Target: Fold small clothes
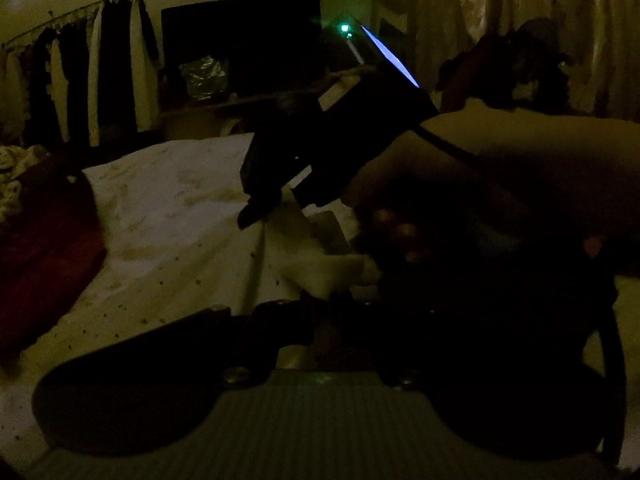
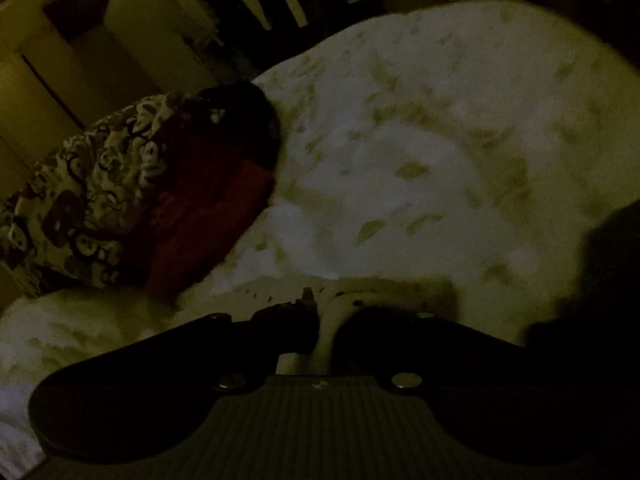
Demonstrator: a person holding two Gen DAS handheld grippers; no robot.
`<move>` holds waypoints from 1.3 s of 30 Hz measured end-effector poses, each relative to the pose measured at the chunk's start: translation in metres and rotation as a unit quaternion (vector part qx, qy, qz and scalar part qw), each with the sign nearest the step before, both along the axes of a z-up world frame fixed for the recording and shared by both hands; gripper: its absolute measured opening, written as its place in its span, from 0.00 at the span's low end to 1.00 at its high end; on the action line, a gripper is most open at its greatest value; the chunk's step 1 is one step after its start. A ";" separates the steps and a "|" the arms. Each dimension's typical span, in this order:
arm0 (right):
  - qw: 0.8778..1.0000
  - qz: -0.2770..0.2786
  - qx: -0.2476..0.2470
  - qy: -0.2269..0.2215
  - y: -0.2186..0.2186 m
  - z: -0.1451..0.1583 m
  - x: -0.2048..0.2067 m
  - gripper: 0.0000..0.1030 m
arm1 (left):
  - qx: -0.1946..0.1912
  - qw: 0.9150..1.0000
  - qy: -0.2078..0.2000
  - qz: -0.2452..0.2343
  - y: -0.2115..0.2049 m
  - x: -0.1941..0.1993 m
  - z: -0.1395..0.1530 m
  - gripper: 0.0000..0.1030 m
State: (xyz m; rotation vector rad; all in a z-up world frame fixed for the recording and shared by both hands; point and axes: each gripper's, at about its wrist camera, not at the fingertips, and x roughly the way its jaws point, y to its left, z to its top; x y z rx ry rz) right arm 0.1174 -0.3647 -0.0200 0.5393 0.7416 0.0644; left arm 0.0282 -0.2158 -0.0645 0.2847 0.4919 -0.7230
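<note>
- Pale dotted garment (image 1: 172,240), thin and creased, lies on the floral-printed bed (image 2: 440,128), one edge lifted into a ridge
- Right hand-held gripper (image 1: 256,216) slants down, jaws pinching that ridge; left hand-held gripper (image 1: 316,308) pinches the near hem
- Red cloth (image 2: 208,216) beside a patterned fabric (image 2: 92,184)

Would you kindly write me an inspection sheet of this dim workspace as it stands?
Surface: bed sheet, pale with faint leaf print.
Job's things: dotted garment, pale, partly lifted.
Clutter: red cloth and patterned cloth at the sheet's edge.
Grippers: left hand-held gripper shut on the dotted garment; right hand-held gripper pinches its edge.
Cables: dark cable from the right hand-held gripper.
Surroundings: hanging clothes, dark screen, curtain.
</note>
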 end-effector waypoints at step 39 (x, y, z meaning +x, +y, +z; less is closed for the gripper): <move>0.971 0.205 0.114 -0.047 0.232 -0.032 0.126 1.00 | -0.052 0.950 0.018 0.308 0.274 -0.004 0.033 0.65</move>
